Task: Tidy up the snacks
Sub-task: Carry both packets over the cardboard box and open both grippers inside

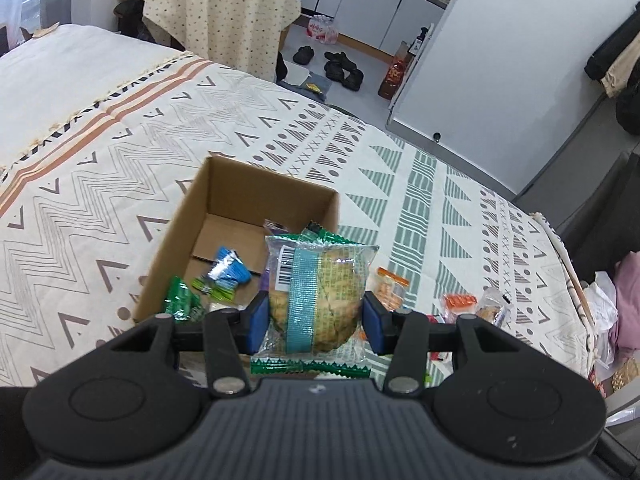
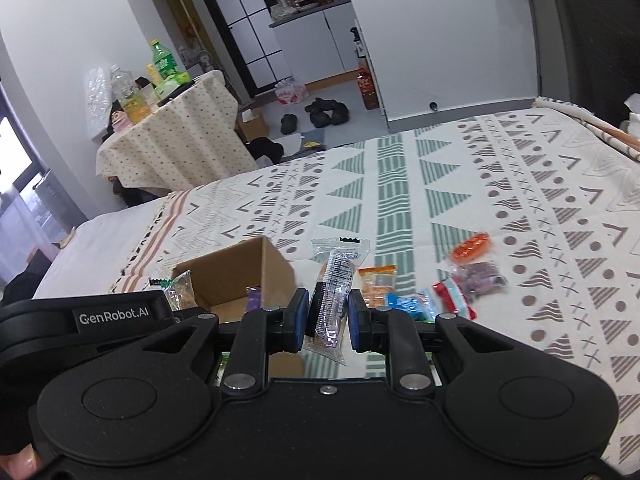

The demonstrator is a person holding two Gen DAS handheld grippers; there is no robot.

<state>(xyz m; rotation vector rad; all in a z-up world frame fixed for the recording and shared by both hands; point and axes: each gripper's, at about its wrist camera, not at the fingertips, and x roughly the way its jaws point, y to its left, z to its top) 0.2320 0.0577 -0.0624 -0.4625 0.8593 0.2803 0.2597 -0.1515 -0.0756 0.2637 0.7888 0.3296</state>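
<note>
My left gripper (image 1: 315,320) is shut on a clear biscuit packet (image 1: 320,288) with a teal stripe and green edges, held above the near right corner of an open cardboard box (image 1: 248,188). Inside the box lie a blue wrapper (image 1: 230,266) and green wrappers (image 1: 182,300). My right gripper (image 2: 328,318) is shut on a slim clear snack packet (image 2: 334,292) with a dark filling, held upright in the air. The box (image 2: 240,276) sits to its left in the right wrist view, with the left gripper body (image 2: 80,320) in front of it.
Loose snacks lie on the patterned bedspread (image 2: 440,184): orange packets (image 2: 376,284), a blue one (image 2: 412,304), a red-and-white one (image 2: 456,296), a purple one (image 2: 480,274) and an orange one (image 2: 472,246). Beyond the bed stand a cloth-covered table (image 2: 172,136) with bottles, and shoes (image 2: 324,114) on the floor.
</note>
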